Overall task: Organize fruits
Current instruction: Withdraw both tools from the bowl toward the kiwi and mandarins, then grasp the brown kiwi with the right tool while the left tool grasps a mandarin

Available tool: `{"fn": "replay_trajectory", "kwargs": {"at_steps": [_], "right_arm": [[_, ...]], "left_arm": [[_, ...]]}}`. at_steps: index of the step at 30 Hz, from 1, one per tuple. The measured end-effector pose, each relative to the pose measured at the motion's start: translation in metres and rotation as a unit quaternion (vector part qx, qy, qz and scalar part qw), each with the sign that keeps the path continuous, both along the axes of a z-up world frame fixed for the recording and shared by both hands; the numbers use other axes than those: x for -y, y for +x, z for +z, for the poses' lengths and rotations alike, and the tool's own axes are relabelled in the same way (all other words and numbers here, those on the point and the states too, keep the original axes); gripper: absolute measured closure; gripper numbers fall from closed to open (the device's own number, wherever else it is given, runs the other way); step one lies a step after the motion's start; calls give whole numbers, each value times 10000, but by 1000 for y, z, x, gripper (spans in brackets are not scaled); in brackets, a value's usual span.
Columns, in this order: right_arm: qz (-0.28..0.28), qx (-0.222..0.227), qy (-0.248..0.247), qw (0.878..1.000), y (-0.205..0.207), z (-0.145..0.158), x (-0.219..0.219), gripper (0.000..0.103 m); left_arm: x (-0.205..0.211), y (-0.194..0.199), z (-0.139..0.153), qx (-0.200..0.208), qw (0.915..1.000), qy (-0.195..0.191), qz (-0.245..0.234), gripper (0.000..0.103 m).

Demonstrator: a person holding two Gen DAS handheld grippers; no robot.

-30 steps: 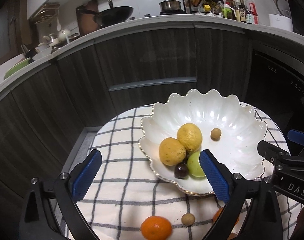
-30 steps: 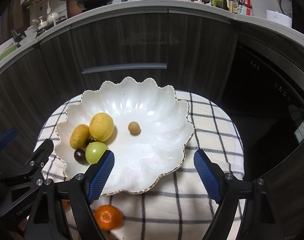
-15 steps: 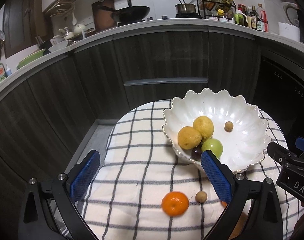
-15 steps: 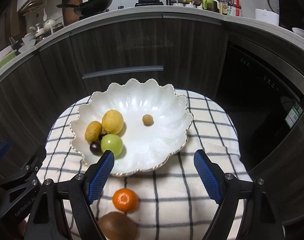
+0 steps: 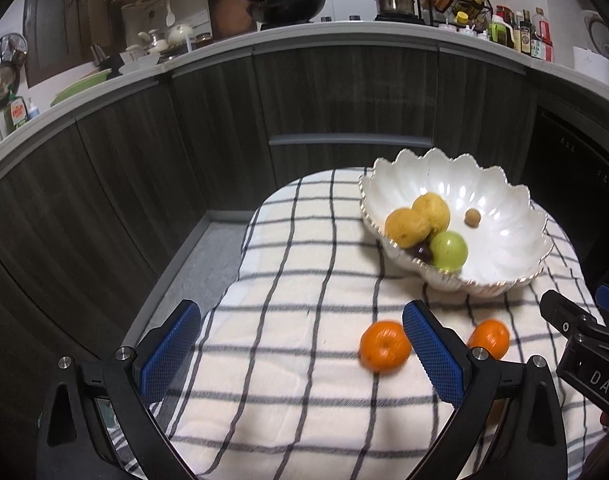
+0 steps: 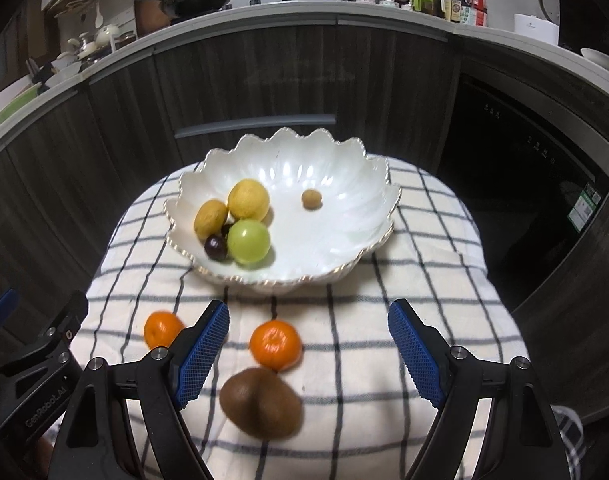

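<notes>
On the checked cloth [image 6: 424, 280], just in front of the white scalloped bowl [image 6: 344, 240], three fruits are not yet put away: a mandarin [image 6: 275, 345] touching a brown kiwi [image 6: 261, 403] on its near side, and a second mandarin [image 6: 161, 328] off to the left, partly hidden behind my right tongs' left finger. The bowl already holds two yellow fruits, a green one [image 6: 249, 240], a dark plum and a small tan one lying apart from the rest. My right tongs [image 6: 308, 354] are spread wide and hold nothing, with the middle mandarin and the kiwi lying between the blue pads. My left tongs [image 5: 304, 354] are equally wide and empty; from that view one mandarin [image 5: 384, 346] sits just inside the right pad, and the other [image 5: 489, 338] lies beyond it. I judge the next pick to be the middle mandarin with the right tongs. To do it well I would come down so the pads meet its widest part, stay clear of the kiwi touching it, and close gently, since the round skin could slip or roll on the soft cloth. I would then set it in the bare right half of the bowl.
</notes>
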State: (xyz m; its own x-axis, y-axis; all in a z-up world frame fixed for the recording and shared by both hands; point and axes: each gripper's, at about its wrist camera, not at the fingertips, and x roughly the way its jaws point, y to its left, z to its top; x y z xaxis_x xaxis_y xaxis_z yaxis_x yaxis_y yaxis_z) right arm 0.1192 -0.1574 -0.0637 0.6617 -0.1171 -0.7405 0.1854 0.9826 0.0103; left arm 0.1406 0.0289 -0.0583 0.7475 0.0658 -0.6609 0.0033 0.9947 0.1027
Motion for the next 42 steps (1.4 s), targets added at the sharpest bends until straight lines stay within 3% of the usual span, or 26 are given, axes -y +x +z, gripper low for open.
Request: {"fn": "replay_trajectory", "kwargs": {"at_steps": [17, 24, 33, 36, 39, 42], "right_arm": [[201, -474, -20, 9987, -9, -46, -19, 20], [304, -622, -64, 9976, -9, -65, -29, 20], [367, -759, -61, 9964, -1, -83, -34, 21], [387, -769, -56, 9963, 1, -87, -34, 23], [459, -840, -1, 9954, 2, -92, -35, 37], [483, -788, 14, 9957, 1, -93, -35, 37]], "left_arm": [[-21, -15, -36, -316, 9994, 67, 90, 0], [-32, -13, -47, -375, 9990, -181, 136, 0], [-35, -9, -56, -454, 9988, -124, 147, 0], [-35, -8, -59, -481, 9987, -94, 141, 0], [-34, -6, -61, -504, 9986, -46, 140, 0], [-32, -6, -62, -516, 9986, -10, 127, 0]]}}
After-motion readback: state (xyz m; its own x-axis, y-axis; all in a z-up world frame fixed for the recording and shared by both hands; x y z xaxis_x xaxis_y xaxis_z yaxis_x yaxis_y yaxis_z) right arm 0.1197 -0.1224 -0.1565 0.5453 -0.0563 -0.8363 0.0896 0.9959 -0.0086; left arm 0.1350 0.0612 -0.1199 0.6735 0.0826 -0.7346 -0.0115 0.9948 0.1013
